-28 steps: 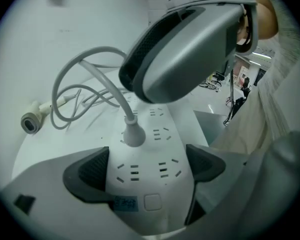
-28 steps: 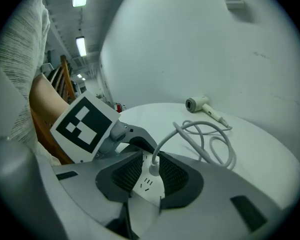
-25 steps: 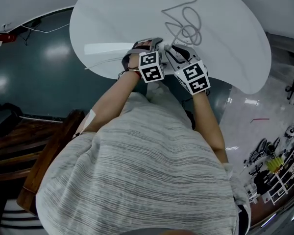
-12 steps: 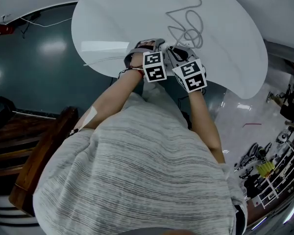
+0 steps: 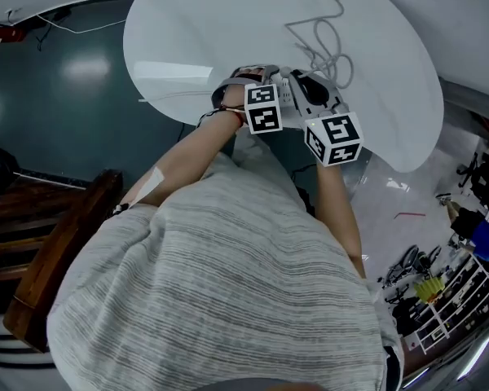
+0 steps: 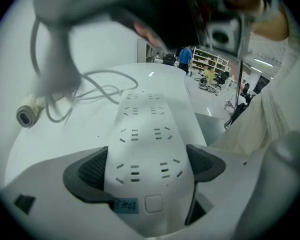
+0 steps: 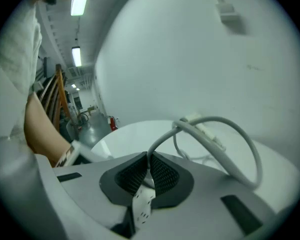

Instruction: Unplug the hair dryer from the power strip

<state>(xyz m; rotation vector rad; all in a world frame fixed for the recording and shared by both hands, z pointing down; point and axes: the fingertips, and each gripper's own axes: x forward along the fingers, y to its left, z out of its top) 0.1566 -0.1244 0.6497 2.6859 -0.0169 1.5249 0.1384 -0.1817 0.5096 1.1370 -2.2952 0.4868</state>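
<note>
A white power strip lies on the white round table at its near edge. My left gripper is shut on it, one pad on each long side. Every socket that shows in the left gripper view is empty. My right gripper is shut on the grey hair dryer cord, which loops away over the table. In the head view the right gripper hangs just right of the left gripper and above the strip. The plug is hidden. A small white cylinder lies at the cord's far end.
The person's torso and forearms fill the near side of the head view. A wooden chair stands at the left on the dark floor. Shelves and clutter sit far right. The cord's coils lie beyond the strip.
My right gripper has risen and drifted to the right, away from the left gripper, carrying the cord with it. The left gripper has stayed on the power strip.
</note>
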